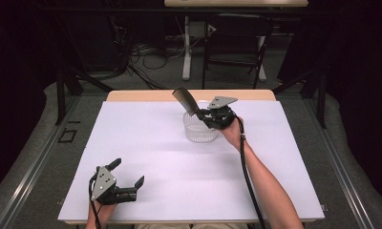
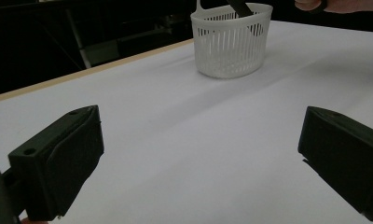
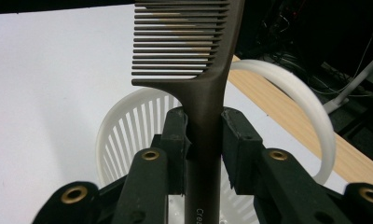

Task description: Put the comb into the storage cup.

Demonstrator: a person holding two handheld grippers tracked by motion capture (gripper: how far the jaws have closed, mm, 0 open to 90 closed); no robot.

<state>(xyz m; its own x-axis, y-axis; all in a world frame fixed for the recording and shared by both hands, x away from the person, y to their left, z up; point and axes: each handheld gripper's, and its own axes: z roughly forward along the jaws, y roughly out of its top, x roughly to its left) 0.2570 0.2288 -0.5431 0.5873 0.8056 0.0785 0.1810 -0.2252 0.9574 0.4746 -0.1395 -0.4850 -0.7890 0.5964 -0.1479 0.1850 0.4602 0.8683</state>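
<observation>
A white slatted plastic basket [image 1: 199,130] stands on the white table cover toward the back middle; it also shows in the left gripper view [image 2: 231,42] and under the jaws in the right gripper view [image 3: 128,126]. My right gripper [image 1: 202,114] hovers over the basket's rim, shut on the handle of a dark brown comb [image 3: 201,70]. The comb [image 1: 185,100] sticks up and to the back left, teeth end uppermost. My left gripper [image 1: 130,177] rests near the table's front left, open, with nothing between its jaws [image 2: 198,158].
The white cover [image 1: 155,157] spreads over a wooden table whose back edge [image 1: 146,95] shows as a tan strip. Behind the table are a folding chair [image 1: 237,43], a desk leg and floor cables. The basket's curved white handle [image 3: 301,102] arcs beside the comb.
</observation>
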